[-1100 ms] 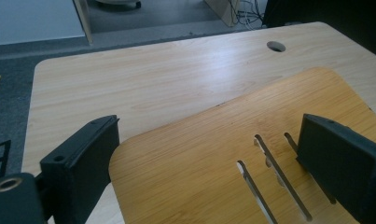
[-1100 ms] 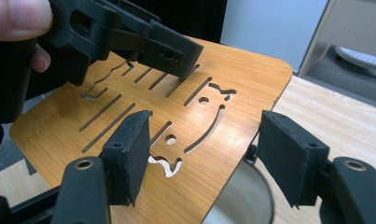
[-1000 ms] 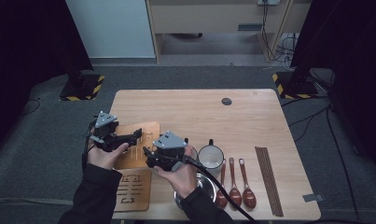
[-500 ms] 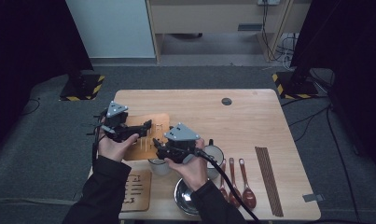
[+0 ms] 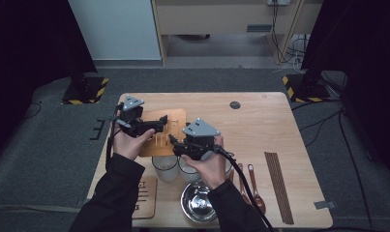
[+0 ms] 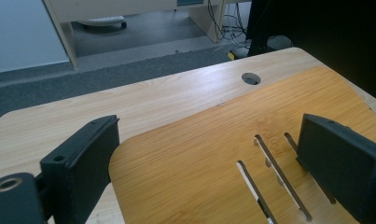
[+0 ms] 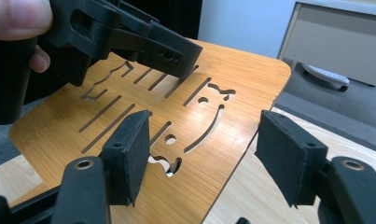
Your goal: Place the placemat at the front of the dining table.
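Observation:
A bamboo board [image 5: 172, 120] with slots and cut-out shapes lies on the left part of the table. My left gripper [image 5: 159, 123] hovers over it, open; in the left gripper view its jaws stand wide apart [image 6: 209, 158] above the board [image 6: 185, 163]. My right gripper [image 5: 174, 143] is at the board's near right corner, also open [image 7: 206, 156], with the board's cut-outs [image 7: 195, 116] between and below its jaws. In the right gripper view the left gripper [image 7: 143, 42] hangs just above the board at the top left. Neither holds anything.
Two clear glasses [image 5: 164, 166] [image 5: 187, 167] and a steel bowl [image 5: 198, 203] stand near the front edge under my right forearm. Spoons [image 5: 250, 186] and dark chopsticks [image 5: 278, 186] lie to the right. A second board [image 5: 145, 195] lies front left. A round hole [image 5: 235, 105] marks the table.
Both hands have moved forward and a little right, bringing the grippers over the bamboo board. The glasses and bowl have come out from under the hands.

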Available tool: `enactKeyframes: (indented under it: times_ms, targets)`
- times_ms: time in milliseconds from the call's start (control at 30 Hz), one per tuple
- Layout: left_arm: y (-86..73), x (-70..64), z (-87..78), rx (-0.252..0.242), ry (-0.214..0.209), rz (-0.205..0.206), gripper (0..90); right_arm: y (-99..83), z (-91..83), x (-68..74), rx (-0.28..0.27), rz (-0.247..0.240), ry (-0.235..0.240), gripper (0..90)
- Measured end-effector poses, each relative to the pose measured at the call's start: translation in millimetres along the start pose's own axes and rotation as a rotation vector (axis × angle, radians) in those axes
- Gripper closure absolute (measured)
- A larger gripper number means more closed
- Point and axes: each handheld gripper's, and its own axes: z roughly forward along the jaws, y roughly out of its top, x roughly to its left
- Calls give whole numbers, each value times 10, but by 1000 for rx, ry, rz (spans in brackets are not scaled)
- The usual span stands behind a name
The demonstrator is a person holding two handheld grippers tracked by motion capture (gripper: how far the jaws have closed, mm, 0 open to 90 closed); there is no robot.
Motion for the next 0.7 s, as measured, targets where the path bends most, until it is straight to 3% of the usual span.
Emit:
enactKeyframes:
  times_ms: [700]
  targets:
    - [276,-180,515,2,-37,8,61,-21,17,-509,-8,7,-51,358]
